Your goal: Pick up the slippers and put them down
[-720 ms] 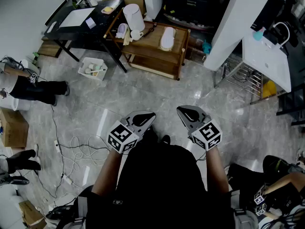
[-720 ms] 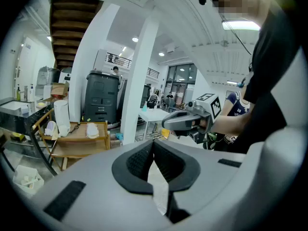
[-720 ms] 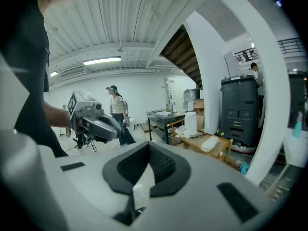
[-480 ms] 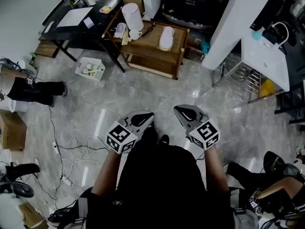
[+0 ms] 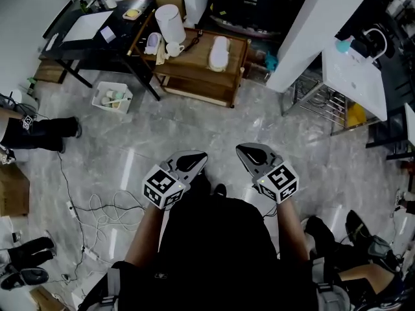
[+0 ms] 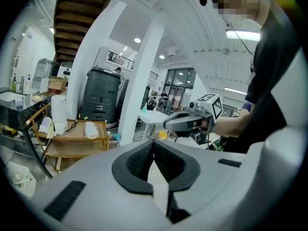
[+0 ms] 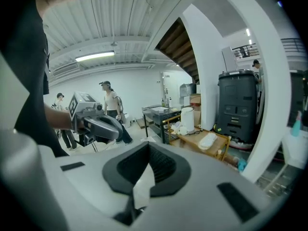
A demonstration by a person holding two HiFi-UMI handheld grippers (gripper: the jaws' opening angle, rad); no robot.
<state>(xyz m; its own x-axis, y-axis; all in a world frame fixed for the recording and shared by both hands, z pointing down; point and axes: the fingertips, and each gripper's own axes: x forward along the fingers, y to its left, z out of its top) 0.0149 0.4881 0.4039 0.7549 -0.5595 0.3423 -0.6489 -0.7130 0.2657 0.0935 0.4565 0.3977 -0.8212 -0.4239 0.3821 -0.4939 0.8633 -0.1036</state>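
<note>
While both claws are carried low and close to the person's body, neither can reach the task's thing. The relation that governs the coming move is the stretch of floor [image 5: 194,118] between them and it.

Left claw [image 5: 198,157]: jaws closed pad to pad with nothing between them, pointing slightly downward and angled inward. The slippers [image 5: 219,52] lie well apart from this claw, far ahead of its tip. In the left gripper view they sit left of its pointing axis, so it must swing outward to line up.

The slippers rest on a wooden tabletop [image 5: 194,62], beyond a white jug [image 5: 170,19] and a mug [image 5: 174,48] as counted from the left claw's side. They read as one pale oblong shape, and it cannot be told whether this is a pair laid together. The long axis runs roughly away from both claws, so the near end faces them. Toe and heel cannot be told apart.

Right claw [image 5: 242,150]: jaws likewise closed on nothing, tilted slightly down and angled inward. The slippers lie far ahead of it and right of its axis in the right gripper view.

Judgement: the slippers lie ahead of the gap between the two claws, so neither is clearly nearer. Either claw must be carried forward and its jaws opened before any grasp across the short axis.
</note>
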